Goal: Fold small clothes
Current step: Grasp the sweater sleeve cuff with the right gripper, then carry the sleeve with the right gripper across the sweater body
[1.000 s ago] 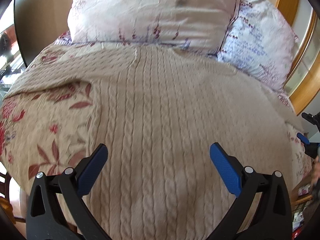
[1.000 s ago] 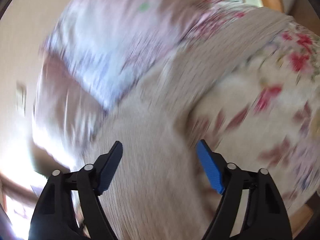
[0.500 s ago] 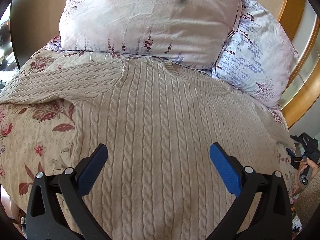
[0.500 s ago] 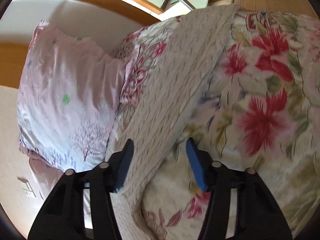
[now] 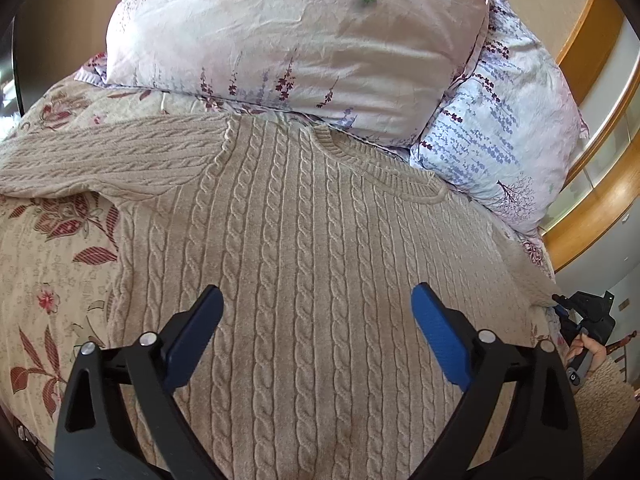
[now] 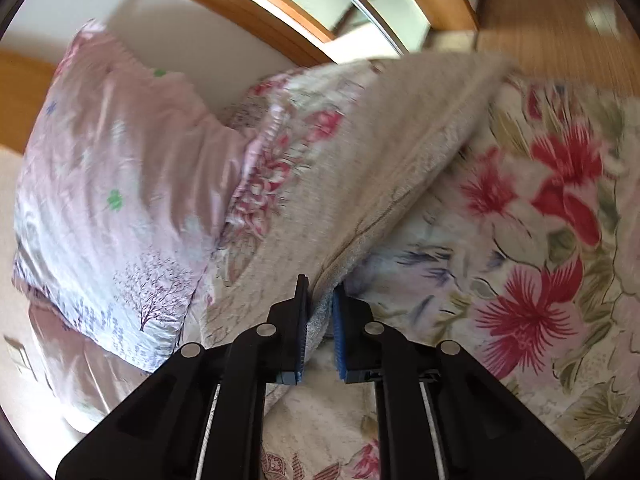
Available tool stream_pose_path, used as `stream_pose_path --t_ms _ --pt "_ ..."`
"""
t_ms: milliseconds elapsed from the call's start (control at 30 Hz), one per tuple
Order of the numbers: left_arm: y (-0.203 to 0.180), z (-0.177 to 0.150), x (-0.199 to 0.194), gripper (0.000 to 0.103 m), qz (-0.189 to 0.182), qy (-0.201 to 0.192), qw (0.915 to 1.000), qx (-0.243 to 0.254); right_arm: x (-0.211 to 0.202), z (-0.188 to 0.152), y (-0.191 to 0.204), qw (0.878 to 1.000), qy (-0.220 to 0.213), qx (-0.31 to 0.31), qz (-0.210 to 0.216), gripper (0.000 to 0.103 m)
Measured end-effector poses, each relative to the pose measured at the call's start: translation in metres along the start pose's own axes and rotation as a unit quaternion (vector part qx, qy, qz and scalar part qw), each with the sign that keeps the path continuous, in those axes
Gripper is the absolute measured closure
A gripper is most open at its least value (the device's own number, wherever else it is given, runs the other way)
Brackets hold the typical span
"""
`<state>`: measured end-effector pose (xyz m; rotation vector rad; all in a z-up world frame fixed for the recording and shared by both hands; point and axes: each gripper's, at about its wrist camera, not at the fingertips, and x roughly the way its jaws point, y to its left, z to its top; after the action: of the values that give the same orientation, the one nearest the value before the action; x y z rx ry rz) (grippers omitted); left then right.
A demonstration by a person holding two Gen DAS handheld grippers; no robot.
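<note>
Floral bedding covers the bed (image 5: 52,280), where a beige cable-knit sweater (image 5: 304,248) lies flat below two pillows (image 5: 288,40). Its body spreads beneath the left gripper (image 5: 316,332), whose wide jaws are closing on nothing, while the right gripper (image 6: 320,312) pinches its sleeve edge.

Right claw (image 6: 320,336) low centre of frame, blue pads clamped tight on the beige knit sleeve (image 6: 400,152). Sleeve running from the pads diagonally up toward the upper right, blurred near its far end. Pinched fold of knit squeezed between the two pads (image 6: 339,336). Floral bedspread (image 6: 520,260) filling the right half, big red blooms on cream. Pale pink pillow (image 6: 120,184) at left, small green clover print and a bare tree motif, leaning against the white wall. Curved wooden frame (image 6: 248,4) arching across the top. Wooden floor (image 6: 560,28) at upper right.
</note>
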<state>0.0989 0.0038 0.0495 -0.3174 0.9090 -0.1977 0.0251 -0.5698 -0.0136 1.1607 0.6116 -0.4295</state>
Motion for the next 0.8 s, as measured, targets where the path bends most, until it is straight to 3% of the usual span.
stream_pose_path --t_ms 333,800 --pt "0.002 0.004 0.008 0.011 -0.012 0.01 0.9999 0.0 -0.022 -0.004 0.047 0.997 -0.02 -0.056 0.051 0.092" --pt "0.004 0.004 0.008 0.011 -0.016 0.008 0.9998 0.002 -0.033 -0.025 0.096 0.988 -0.009 -0.092 0.121 0.092"
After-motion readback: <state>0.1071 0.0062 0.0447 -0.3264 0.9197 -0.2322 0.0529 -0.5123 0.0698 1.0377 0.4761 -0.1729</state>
